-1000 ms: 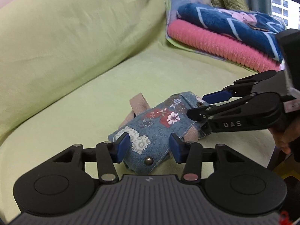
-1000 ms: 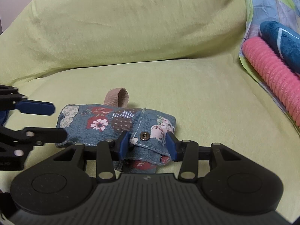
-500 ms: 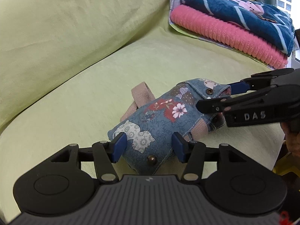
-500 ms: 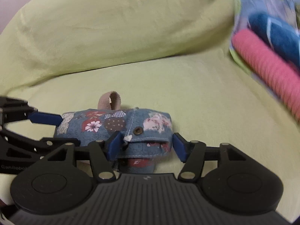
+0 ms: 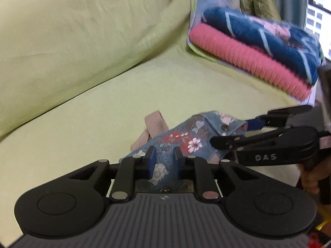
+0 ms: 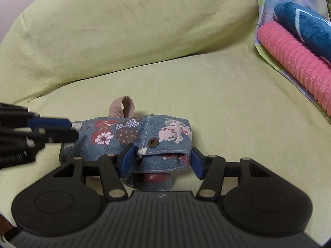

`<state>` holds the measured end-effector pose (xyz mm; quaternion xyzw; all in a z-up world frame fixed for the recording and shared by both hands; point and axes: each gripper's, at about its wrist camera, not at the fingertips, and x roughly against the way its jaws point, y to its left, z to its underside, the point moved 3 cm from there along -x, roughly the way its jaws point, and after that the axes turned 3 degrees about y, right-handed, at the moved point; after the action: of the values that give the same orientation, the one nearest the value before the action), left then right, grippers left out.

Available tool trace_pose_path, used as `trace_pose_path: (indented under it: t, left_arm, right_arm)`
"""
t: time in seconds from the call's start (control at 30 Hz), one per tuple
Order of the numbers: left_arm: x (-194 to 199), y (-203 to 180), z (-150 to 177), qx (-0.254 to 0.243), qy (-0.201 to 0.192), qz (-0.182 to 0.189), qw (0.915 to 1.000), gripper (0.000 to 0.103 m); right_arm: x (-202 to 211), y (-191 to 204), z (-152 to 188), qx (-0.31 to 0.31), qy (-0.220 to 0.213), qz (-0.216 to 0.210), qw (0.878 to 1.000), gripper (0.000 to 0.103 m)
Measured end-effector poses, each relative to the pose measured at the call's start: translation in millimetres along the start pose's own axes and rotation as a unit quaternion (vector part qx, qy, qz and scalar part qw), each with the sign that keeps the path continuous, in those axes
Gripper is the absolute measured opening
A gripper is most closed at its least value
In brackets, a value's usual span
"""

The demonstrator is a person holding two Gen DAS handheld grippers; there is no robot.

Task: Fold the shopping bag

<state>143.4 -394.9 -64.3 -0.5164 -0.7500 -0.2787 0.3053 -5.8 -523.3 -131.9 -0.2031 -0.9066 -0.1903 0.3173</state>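
The shopping bag, a small folded bundle of blue floral patchwork, lies on the green sofa seat with a beige handle loop sticking out behind. My left gripper is closing, and its pads pinch the bag's near end. From the right, my right gripper straddles the other end beside the snap button. In the right wrist view the bag has its snap flap between the jaws of my right gripper, which are closing but still stand wide around it. My left gripper comes in at the left.
A folded pink knit and a blue blanket are stacked at the right end of the sofa. The green back cushion rises behind the bag. A person's hand holds the right gripper at the seat's front edge.
The left jaws have narrowed from wide apart onto the bag's near end. The right jaws, tight on the flap end a second ago, now stand wider.
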Motion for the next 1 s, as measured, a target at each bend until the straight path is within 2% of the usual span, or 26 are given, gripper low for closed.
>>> trace_pose_path:
  t: [0.17,0.37,0.5,0.6,0.67,0.77,0.83,1.0]
  left_arm:
    - [-9.2,3.8,3.0,0.002,0.011,0.016,0.9998,0.020]
    - [-14.0,0.0,2.5,-0.023,0.015,0.011,0.9996,0.021]
    - [-14.0,-2.2,3.6,-0.029,0.014,0.007,0.9994,0.020]
    - [-14.0,-3.2,4.1,-0.031,0.014,0.006,0.9994,0.021]
    - [-14.2,-2.8,4.0,-0.032,0.014,0.007,0.9994,0.021]
    - [-14.7,-1.9,3.9,-0.034,0.014,0.009,0.9993,0.021]
    - [-15.0,-1.3,3.8,-0.035,0.014,0.010,0.9992,0.021]
    - [-15.7,0.3,3.5,-0.039,0.014,0.014,0.9991,0.021]
  right_arm:
    - [0.7,1.4,0.8,0.008,0.000,0.002,1.000,0.052]
    - [3.6,3.5,-2.9,0.012,0.003,0.010,1.000,0.051]
    - [19.8,12.3,-9.7,0.042,-0.028,0.038,0.998,0.049]
    - [30.7,19.0,-15.1,0.050,-0.053,0.040,0.997,0.038]
    - [32.2,23.8,-17.4,0.063,-0.062,0.045,0.995,0.016]
    - [24.8,26.9,-16.6,0.076,-0.052,0.041,0.995,0.007]
    - [14.9,25.3,-11.9,0.071,-0.034,0.039,0.996,0.008]
    - [4.2,24.2,-7.1,0.088,-0.029,0.041,0.995,0.008]
